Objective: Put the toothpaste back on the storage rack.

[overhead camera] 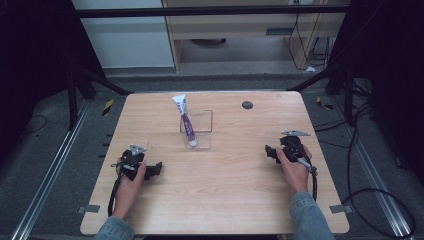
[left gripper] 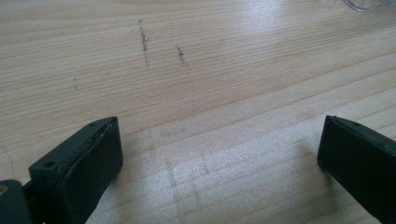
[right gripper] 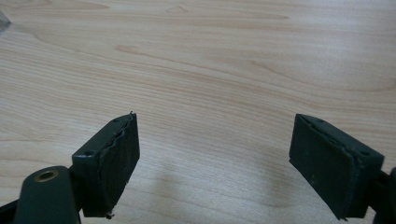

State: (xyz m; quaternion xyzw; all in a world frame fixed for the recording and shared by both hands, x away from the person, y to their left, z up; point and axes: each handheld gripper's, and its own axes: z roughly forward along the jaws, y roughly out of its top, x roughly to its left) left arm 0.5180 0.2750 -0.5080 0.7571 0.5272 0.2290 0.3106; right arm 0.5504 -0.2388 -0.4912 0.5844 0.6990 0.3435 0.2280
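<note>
Tube (overhead camera: 186, 122) leans in clear box (overhead camera: 202, 135), well apart from both grippers, between them. Left gripper (left gripper: 219, 144) and right gripper (right gripper: 215, 158): jaws spread, holding nothing, bare table (overhead camera: 225, 185) ahead.

From the high view, the print on the purple-and-white tube (overhead camera: 186, 120) is too small to read, and its lower end is blurred behind the wall of the clear box (overhead camera: 197, 129) it stands in. The small dark round thing (overhead camera: 247, 105) near the tabletop's (overhead camera: 225, 190) far edge is too small to tell what it is. The person's forearms are cut off by the bottom edge.

In the left gripper view, a corner of something clear (left gripper: 369, 3) is cut off at the top right edge. In the right gripper view, a pale sliver (right gripper: 3, 19) at the upper left edge is cut off and blurred.
</note>
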